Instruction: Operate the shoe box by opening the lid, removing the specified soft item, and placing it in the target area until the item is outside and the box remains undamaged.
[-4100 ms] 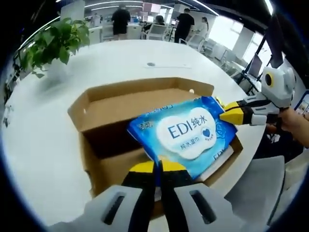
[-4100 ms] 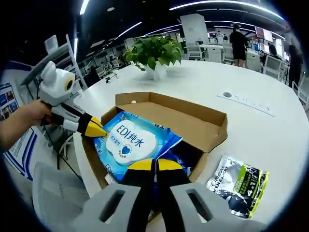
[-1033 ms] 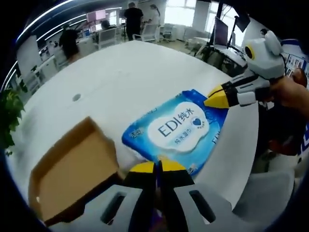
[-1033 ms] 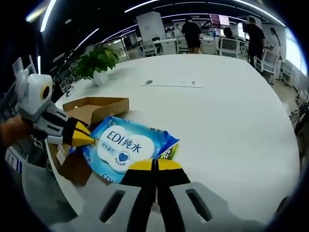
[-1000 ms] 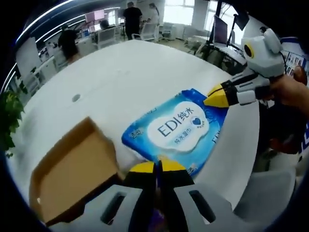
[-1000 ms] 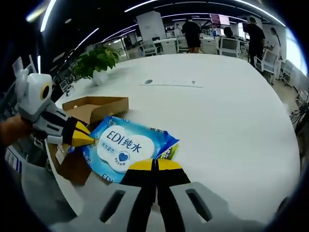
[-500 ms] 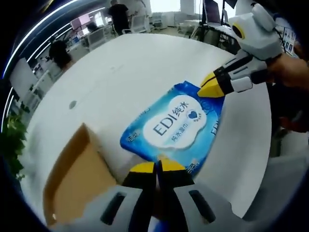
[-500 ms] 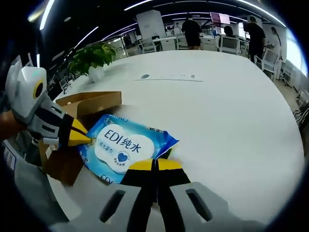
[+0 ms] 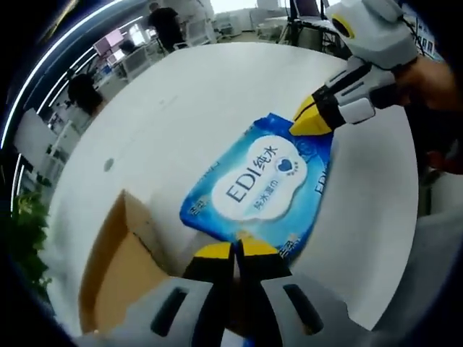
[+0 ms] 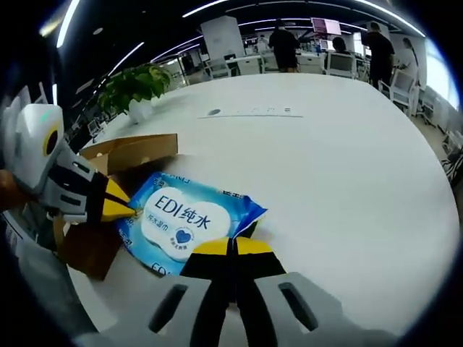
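The blue wipes pack (image 9: 258, 184), labelled "EDI 纯水", is outside the open shoe box (image 10: 108, 189), near the white table's (image 10: 340, 166) edge. The left gripper (image 9: 234, 250) and right gripper (image 10: 231, 247) each pinch an opposite end of the pack, jaws closed on it.

Glossy plastic wipes pack (image 9: 262, 180); matt cardboard box (image 10: 124, 155); smooth table (image 10: 340, 166).

- The wipes pack (image 10: 189, 220) lies on the table (image 10: 347, 181), outside and just beside the shoe box (image 10: 116, 163) — one gripper at each end.
- A potted plant (image 10: 134, 87) stands beyond the box.
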`<move>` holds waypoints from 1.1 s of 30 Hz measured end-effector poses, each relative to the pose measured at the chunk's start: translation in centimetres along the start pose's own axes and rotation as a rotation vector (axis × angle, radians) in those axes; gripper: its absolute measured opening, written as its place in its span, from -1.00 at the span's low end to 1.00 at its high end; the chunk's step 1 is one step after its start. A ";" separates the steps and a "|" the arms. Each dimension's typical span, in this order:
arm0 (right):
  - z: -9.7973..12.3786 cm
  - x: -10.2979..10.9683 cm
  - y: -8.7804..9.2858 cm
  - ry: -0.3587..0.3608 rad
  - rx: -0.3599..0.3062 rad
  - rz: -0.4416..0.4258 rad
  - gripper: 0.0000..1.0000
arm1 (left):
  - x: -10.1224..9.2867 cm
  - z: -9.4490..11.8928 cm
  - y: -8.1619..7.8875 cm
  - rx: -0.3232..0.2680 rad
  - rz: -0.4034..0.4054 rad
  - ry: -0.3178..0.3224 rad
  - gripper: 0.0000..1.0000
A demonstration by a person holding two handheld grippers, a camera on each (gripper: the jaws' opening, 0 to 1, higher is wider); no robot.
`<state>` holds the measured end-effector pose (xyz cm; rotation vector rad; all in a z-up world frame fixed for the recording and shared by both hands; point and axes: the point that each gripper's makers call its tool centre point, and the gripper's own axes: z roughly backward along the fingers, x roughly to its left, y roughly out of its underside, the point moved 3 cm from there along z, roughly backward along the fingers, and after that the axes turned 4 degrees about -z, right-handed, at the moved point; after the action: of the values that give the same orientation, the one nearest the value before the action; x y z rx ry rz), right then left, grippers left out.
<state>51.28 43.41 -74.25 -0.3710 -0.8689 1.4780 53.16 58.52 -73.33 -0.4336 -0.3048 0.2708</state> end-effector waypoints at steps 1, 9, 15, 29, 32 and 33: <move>0.0 0.0 0.0 -0.001 -0.002 -0.003 -1.00 | 0.0 -0.1 0.0 0.006 -0.012 -0.003 -1.00; 0.0 -0.1 0.1 0.012 -0.006 -0.005 -1.00 | -0.4 0.1 0.4 0.020 -0.105 -0.020 -0.95; 0.0 -0.2 0.3 0.020 -0.004 0.004 -1.00 | -0.4 0.9 0.5 0.012 -0.134 0.006 -0.87; 0.5 -0.6 0.5 0.030 0.006 0.021 -0.84 | -0.6 3.4 0.1 -0.089 0.042 0.063 -0.74; 0.8 -0.6 0.5 0.036 0.008 0.027 -0.81 | -0.5 3.8 0.2 -0.101 0.059 0.069 -0.72; 1.0 -0.7 0.5 0.037 0.007 0.028 -0.80 | -0.6 4.0 0.3 -0.104 0.064 0.074 -0.71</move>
<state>50.33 42.56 -74.18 -0.4054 -0.8319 1.4957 51.19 60.07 -70.13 -0.5553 -0.2338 0.3014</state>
